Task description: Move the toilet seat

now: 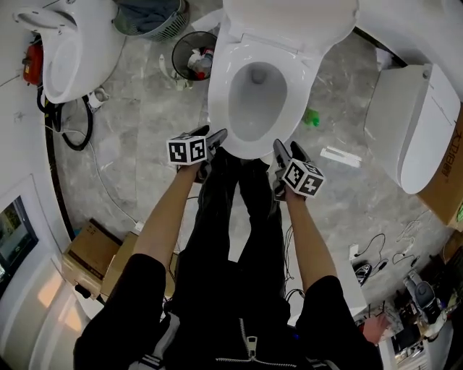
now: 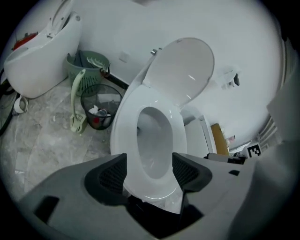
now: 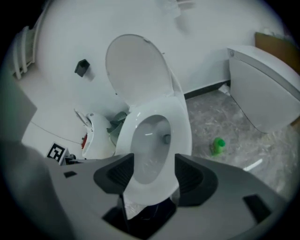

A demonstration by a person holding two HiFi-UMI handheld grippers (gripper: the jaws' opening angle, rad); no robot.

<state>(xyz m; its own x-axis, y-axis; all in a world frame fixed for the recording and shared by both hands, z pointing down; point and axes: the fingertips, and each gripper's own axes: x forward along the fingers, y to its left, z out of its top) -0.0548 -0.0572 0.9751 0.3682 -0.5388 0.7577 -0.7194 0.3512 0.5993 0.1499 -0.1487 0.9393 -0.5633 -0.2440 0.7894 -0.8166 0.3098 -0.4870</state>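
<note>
At left, left gripper point(image 1: 215, 139), jaws wide and empty, just short of the seat's front edge. Centre, toilet seat point(image 1: 219, 101), down on the bowl point(image 1: 257, 108), lid point(image 1: 289, 18) raised, directly ahead, long axis running straight away from both grippers. At right, right gripper point(image 1: 282, 152), likewise wide and empty, about equally near.

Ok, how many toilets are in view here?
3. The open toilet is straight ahead; a second toilet is at upper left, near the waste bin; a third toilet, lid closed, is at right. Others may be hidden.
</note>
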